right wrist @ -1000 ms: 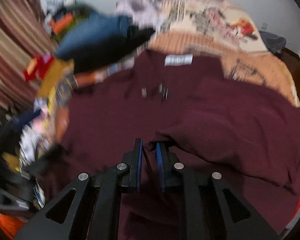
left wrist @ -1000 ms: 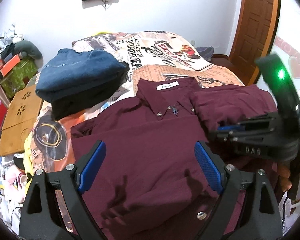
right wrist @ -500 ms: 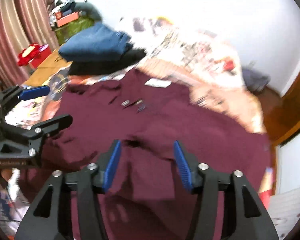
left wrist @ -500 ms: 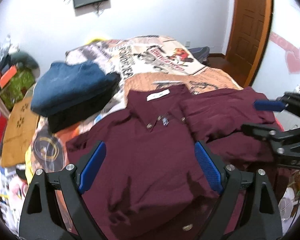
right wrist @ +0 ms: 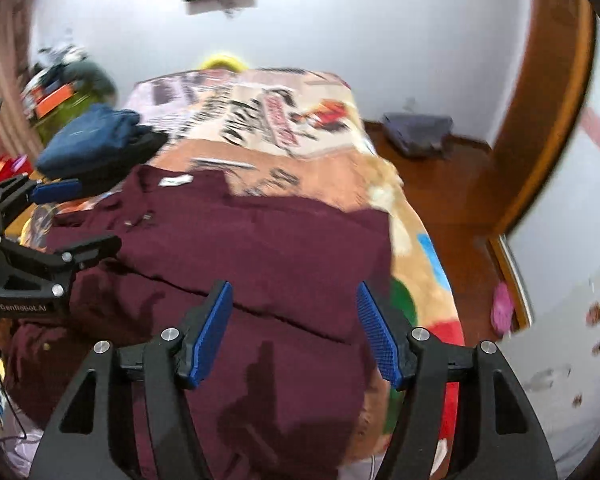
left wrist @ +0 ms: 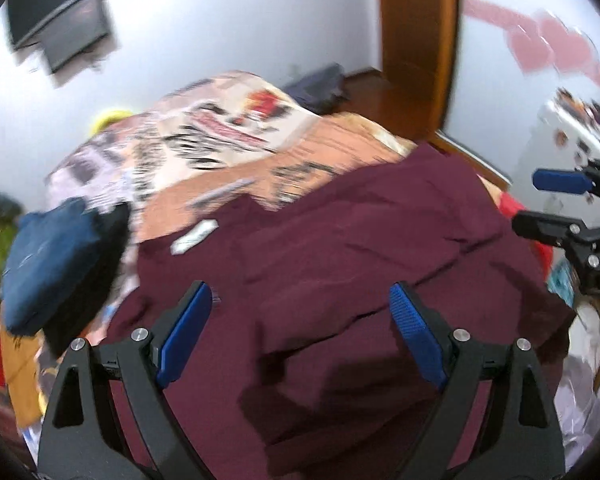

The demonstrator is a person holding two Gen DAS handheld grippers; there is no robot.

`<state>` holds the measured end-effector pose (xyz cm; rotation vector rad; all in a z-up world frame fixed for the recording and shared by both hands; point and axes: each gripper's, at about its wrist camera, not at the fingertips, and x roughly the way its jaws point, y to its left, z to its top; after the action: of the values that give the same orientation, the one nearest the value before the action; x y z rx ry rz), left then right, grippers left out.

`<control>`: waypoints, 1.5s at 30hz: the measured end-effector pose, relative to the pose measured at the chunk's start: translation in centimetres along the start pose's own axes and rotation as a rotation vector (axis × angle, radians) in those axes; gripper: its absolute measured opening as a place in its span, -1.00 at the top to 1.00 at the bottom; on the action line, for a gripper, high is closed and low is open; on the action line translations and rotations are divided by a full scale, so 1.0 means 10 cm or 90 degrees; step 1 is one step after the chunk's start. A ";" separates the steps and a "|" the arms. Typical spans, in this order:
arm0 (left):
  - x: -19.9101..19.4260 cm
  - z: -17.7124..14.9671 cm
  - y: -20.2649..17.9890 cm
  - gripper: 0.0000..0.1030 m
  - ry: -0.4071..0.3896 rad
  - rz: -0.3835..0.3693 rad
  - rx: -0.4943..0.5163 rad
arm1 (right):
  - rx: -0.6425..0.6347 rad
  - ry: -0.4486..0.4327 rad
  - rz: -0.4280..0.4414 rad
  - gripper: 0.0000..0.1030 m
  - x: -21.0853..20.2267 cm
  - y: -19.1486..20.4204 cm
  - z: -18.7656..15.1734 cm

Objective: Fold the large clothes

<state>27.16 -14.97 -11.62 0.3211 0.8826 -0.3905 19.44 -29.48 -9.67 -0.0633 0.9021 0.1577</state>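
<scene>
A large maroon button shirt [left wrist: 340,264] lies flat on the bed, collar and white label away from me, with its right sleeve folded in over the body. It also shows in the right wrist view [right wrist: 260,256]. My left gripper [left wrist: 300,328] is open and empty above the shirt's lower part. My right gripper [right wrist: 296,328] is open and empty above the shirt's right side. Each gripper shows in the other's view, the right one [left wrist: 540,204] at the right edge, the left one [right wrist: 76,216] at the left edge.
A stack of folded blue and black clothes [left wrist: 56,256] sits on the bed left of the shirt. The printed bedspread [right wrist: 268,120] runs to the far wall. A wooden door [left wrist: 416,40] and wooden floor [right wrist: 452,184] lie to the right, clutter to the left.
My right gripper let go of the folded sleeve, opened wide and pulled back to the right. Both cameras have swung rightward; the left gripper stayed open.
</scene>
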 end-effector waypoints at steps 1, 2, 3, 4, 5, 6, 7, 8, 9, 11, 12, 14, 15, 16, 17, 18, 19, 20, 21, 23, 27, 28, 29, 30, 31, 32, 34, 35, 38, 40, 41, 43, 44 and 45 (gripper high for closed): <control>0.09 0.02 -0.10 -0.75 0.010 -0.015 0.016 | 0.016 0.011 -0.003 -0.17 0.05 -0.07 -0.04; 0.16 0.03 -0.18 -0.74 0.017 -0.026 0.031 | 0.029 0.020 -0.005 -0.17 0.08 -0.14 -0.08; 0.25 0.05 -0.29 -0.65 0.025 -0.035 0.050 | 0.039 0.027 -0.006 -0.17 0.11 -0.19 -0.11; 0.32 0.06 -0.38 -0.58 0.035 -0.039 0.066 | 0.048 0.033 -0.006 -0.17 0.13 -0.23 -0.14; 0.40 0.07 -0.48 -0.47 0.047 -0.045 0.082 | 0.061 0.041 -0.004 -0.17 0.18 -0.28 -0.17; 0.46 0.08 -0.56 -0.44 0.056 -0.050 0.097 | 0.070 0.048 -0.004 -0.17 0.20 -0.31 -0.20; 0.52 0.08 -0.64 -0.44 0.059 -0.045 0.112 | 0.080 0.055 -0.003 -0.17 0.24 -0.34 -0.23; 0.57 0.09 -0.70 -0.44 0.055 -0.035 0.124 | 0.088 0.062 -0.001 -0.17 0.26 -0.35 -0.25; 0.60 0.10 -0.76 -0.44 0.049 -0.028 0.132 | 0.094 0.066 0.001 -0.17 0.27 -0.38 -0.28; 0.63 0.13 -0.79 -0.43 0.037 -0.033 0.133 | 0.103 0.079 0.007 -0.17 0.34 -0.39 -0.31; 0.63 0.15 -0.79 -0.30 0.029 -0.040 0.129 | 0.105 0.083 0.009 -0.17 0.36 -0.40 -0.33; 0.62 0.19 -0.74 0.18 0.033 -0.084 0.113 | 0.111 0.090 0.015 -0.17 0.39 -0.41 -0.36; 0.61 0.21 -0.67 0.49 0.035 -0.108 0.090 | 0.112 0.090 0.016 -0.18 0.38 -0.43 -0.38; 0.61 0.23 -0.62 0.53 0.035 -0.115 0.073 | 0.113 0.090 0.017 -0.18 0.38 -0.43 -0.38; 0.59 0.25 -0.58 0.84 0.033 -0.125 0.059 | 0.111 0.089 0.017 -0.18 0.38 -0.42 -0.37; 0.55 0.26 -0.51 0.99 0.028 -0.134 0.041 | 0.110 0.087 0.016 -0.18 0.37 -0.42 -0.36; 0.49 0.27 -0.46 0.99 0.019 -0.130 0.027 | 0.109 0.085 0.016 -0.18 0.36 -0.41 -0.35; 0.44 0.29 -0.42 0.99 0.008 -0.127 0.018 | 0.106 0.083 0.017 -0.18 0.35 -0.40 -0.33; 0.39 0.30 -0.37 0.99 -0.003 -0.124 0.009 | 0.103 0.080 0.018 -0.18 0.35 -0.38 -0.31; 0.19 0.32 -0.19 0.99 -0.034 -0.114 -0.025 | 0.093 0.071 0.016 -0.18 0.32 -0.34 -0.26; -0.16 0.37 0.21 0.99 -0.092 -0.082 -0.083 | 0.073 0.051 0.015 -0.18 0.29 -0.23 -0.13; -0.30 0.36 0.38 0.99 -0.112 -0.068 -0.109 | 0.066 0.044 0.018 -0.18 0.27 -0.19 -0.09; -0.40 0.34 0.50 0.99 -0.124 -0.060 -0.126 | 0.060 0.037 0.021 -0.18 0.25 -0.15 -0.05; -0.52 0.30 0.67 0.99 -0.139 -0.051 -0.150 | 0.055 0.032 0.023 -0.18 0.24 -0.11 -0.02; -0.62 0.27 0.82 0.99 -0.150 -0.040 -0.171 | 0.050 0.026 0.025 -0.18 0.23 -0.07 0.02; -0.70 0.22 0.95 0.99 -0.159 -0.027 -0.186 | 0.044 0.019 0.028 -0.18 0.22 -0.02 0.05; -0.91 0.08 1.25 0.99 -0.180 0.013 -0.220 | 0.037 0.011 0.034 -0.17 0.22 0.06 0.12; -0.98 0.01 1.35 0.99 -0.184 0.026 -0.234 | 0.035 0.009 0.037 -0.18 0.23 0.11 0.15; -1.12 -0.31 1.73 0.99 -0.184 0.056 -0.293 | 0.036 0.010 0.053 -0.18 0.29 0.21 0.21; -1.12 -0.53 1.88 0.99 -0.173 0.062 -0.320 | 0.040 0.019 0.058 -0.18 0.37 0.26 0.23; -1.09 -0.70 1.96 0.99 -0.157 0.068 -0.336 | 0.042 0.027 0.057 -0.18 0.43 0.29 0.22; -0.98 -0.96 2.06 0.99 -0.124 0.071 -0.358 | 0.044 0.045 0.055 -0.18 0.54 0.35 0.22; -0.91 -1.08 2.09 0.99 -0.108 0.069 -0.368 | 0.046 0.059 0.055 -0.18 0.62 0.37 0.19; -0.80 -1.24 2.12 0.99 -0.082 0.059 -0.383 | 0.047 0.070 0.056 -0.17 0.66 0.39 0.17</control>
<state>23.80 10.64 -10.28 -0.2159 0.8141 -0.0474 24.15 -24.72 -13.72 0.0372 1.0207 0.2040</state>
